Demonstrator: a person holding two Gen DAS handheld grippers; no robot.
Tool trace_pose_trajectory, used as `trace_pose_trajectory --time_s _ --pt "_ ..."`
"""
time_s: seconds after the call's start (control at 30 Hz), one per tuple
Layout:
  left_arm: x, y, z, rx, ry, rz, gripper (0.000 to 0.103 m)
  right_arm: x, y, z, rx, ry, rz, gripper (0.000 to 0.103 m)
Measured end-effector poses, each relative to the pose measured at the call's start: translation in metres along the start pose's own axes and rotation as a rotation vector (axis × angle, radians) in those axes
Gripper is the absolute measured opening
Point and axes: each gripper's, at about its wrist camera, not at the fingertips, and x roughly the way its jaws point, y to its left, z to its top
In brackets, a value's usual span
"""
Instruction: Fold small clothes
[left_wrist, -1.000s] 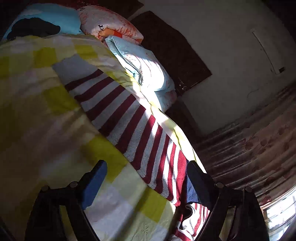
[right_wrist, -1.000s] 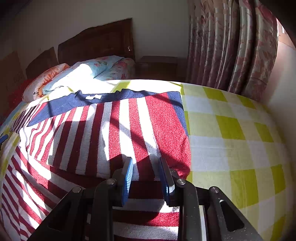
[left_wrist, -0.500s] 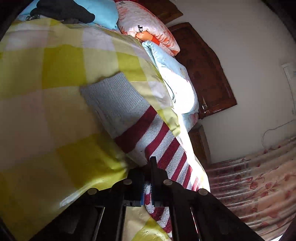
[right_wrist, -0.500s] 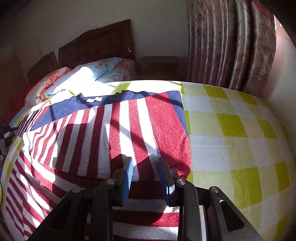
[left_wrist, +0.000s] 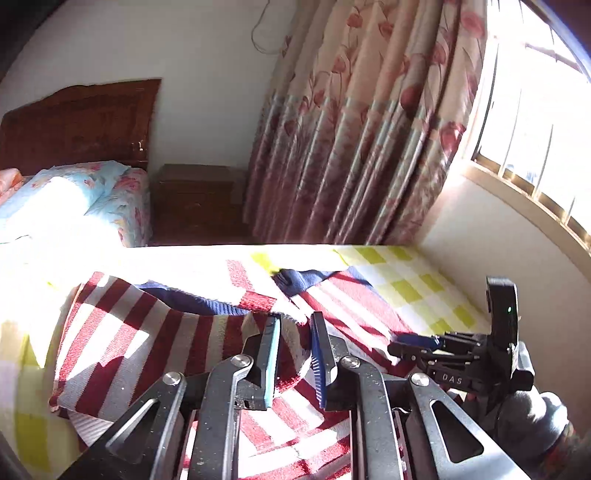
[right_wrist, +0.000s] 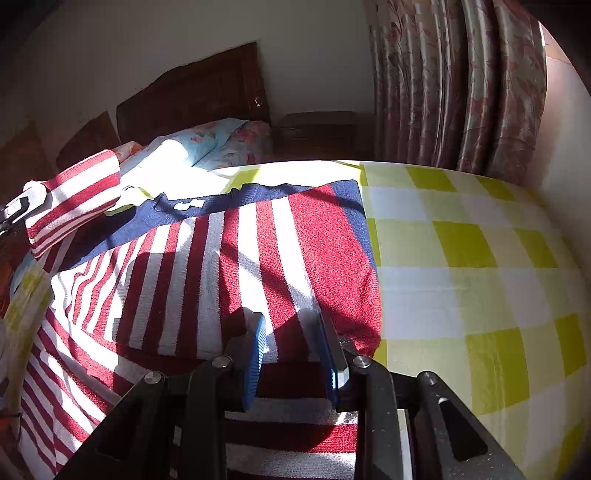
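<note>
A: Where's the garment?

B: The striped sweater (right_wrist: 229, 266), red and white with a navy band along its far edge, lies spread on the yellow-checked bedspread (right_wrist: 472, 258). Its right-hand edge runs straight, and the checks beyond it are bare out to the side of the bed.

A: And the sleeve?

B: One sleeve (left_wrist: 147, 332) is lifted and draped in a fold across the body of the sweater. In the right wrist view its cuff end (right_wrist: 74, 195) hangs in the air at the far left, above the navy band.

A: Who has hold of it?

B: The left gripper (left_wrist: 293, 354). Its fingers stand a little apart with a thick fold of the sleeve bunched between them, so they look clamped on that cloth.

A: The other one?

B: The right gripper (right_wrist: 291, 354) sits at the near hem, pads resting on the stripes, fingers apart with the cloth lying flat between them. Nothing pinched there. From the left wrist view it shows low on the right (left_wrist: 417, 343), over the sweater's right side.

A: What borders the bed?

B: Floral pillows (right_wrist: 218, 147) and a dark headboard (right_wrist: 192, 99) at the far end, a nightstand (left_wrist: 195, 199) beside them, then the curtain (left_wrist: 362, 129) and a sunlit window (left_wrist: 535, 122) along the right wall.
</note>
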Motion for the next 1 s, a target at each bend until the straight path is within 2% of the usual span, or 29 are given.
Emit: trace_pose_trajectory --time_s 0.03,0.07,0.1,0.17,0.23,0.33,0.47,0.57,0.67,0.73,0.87,1.0 --pt "0.010 -0.009 -0.011 0.017 0.046 -0.001 0.001 0.000 -0.001 0.000 0.004 -0.001 0.004 0.028" --pt "0.013 -0.017 -0.022 0.020 0.077 -0.003 0.065 0.000 -0.001 0.000 0.009 -0.001 0.009 0.028" --pt "0.013 -0.015 -0.026 0.008 0.089 -0.005 0.103 0.000 -0.003 0.000 0.016 -0.002 0.015 0.028" --pt "-0.002 -0.005 -0.033 -0.050 0.061 0.002 0.103 -0.001 -0.004 0.000 0.028 -0.004 0.029 0.028" --pt "-0.035 0.018 -0.039 -0.140 -0.029 0.016 0.103 -0.001 -0.006 0.000 0.036 -0.005 0.039 0.028" --pt "-0.062 0.058 -0.046 -0.293 -0.140 0.110 0.103 -0.001 -0.006 0.000 0.036 -0.006 0.040 0.028" --pt "-0.076 0.112 -0.069 -0.502 -0.179 0.252 0.103 -0.003 -0.006 0.000 0.041 -0.017 0.027 0.027" --pt "-0.079 0.137 -0.083 -0.627 -0.193 0.304 0.103 -0.015 0.003 0.001 0.022 -0.077 -0.025 0.028" --pt "-0.073 0.140 -0.086 -0.625 -0.168 0.335 0.103 -0.025 0.023 0.012 -0.003 -0.111 0.066 0.028" --pt "-0.069 0.136 -0.085 -0.595 -0.142 0.346 0.103 -0.022 0.048 0.027 -0.070 -0.108 0.080 0.028" --pt "-0.065 0.127 -0.083 -0.541 -0.132 0.363 0.103 0.006 0.100 0.057 -0.168 -0.049 0.152 0.028" --pt "-0.062 0.129 -0.083 -0.547 -0.124 0.362 0.103 0.045 0.139 0.076 -0.195 0.023 0.222 0.028"
